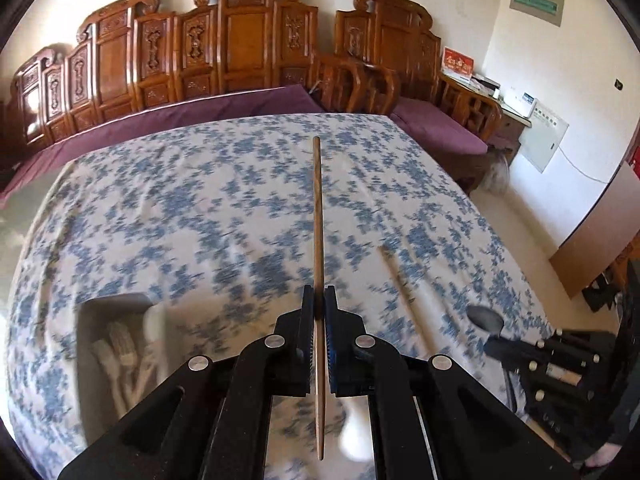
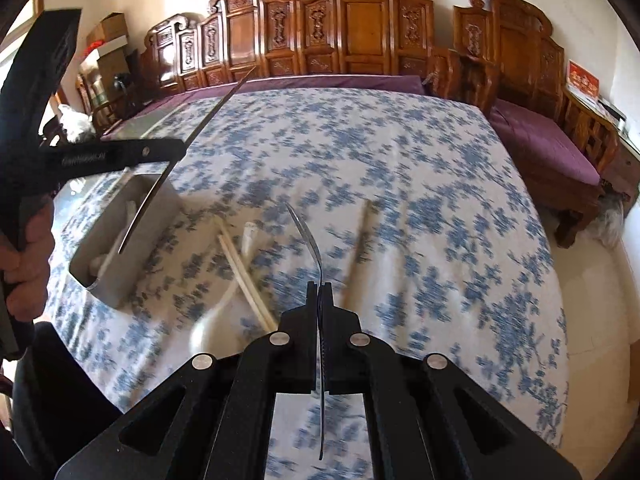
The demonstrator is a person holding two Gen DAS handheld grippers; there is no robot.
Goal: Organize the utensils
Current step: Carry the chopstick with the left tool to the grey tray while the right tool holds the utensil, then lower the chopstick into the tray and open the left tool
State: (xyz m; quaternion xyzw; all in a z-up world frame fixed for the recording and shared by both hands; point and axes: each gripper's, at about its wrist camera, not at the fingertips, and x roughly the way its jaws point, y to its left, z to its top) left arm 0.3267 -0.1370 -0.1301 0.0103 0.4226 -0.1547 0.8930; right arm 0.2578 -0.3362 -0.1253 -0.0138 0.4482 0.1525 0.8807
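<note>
My left gripper (image 1: 319, 294) is shut on a brown wooden chopstick (image 1: 317, 216) that points forward over the table; it also shows in the right wrist view (image 2: 172, 152) above the metal box. My right gripper (image 2: 320, 290) is shut on a metal spoon (image 2: 308, 236), held edge-on; in the left wrist view the right gripper (image 1: 494, 342) carries the spoon's bowl (image 1: 485, 319). A grey metal box (image 2: 120, 288) at the left holds white utensils; it also shows in the left wrist view (image 1: 86, 344).
On the blue-flowered tablecloth (image 2: 400, 168) lie a pair of white chopsticks (image 2: 244, 276), a white spoon (image 2: 224, 300) and one brown chopstick (image 2: 358, 236). Carved wooden benches with purple cushions (image 2: 540, 136) ring the table's far and right sides.
</note>
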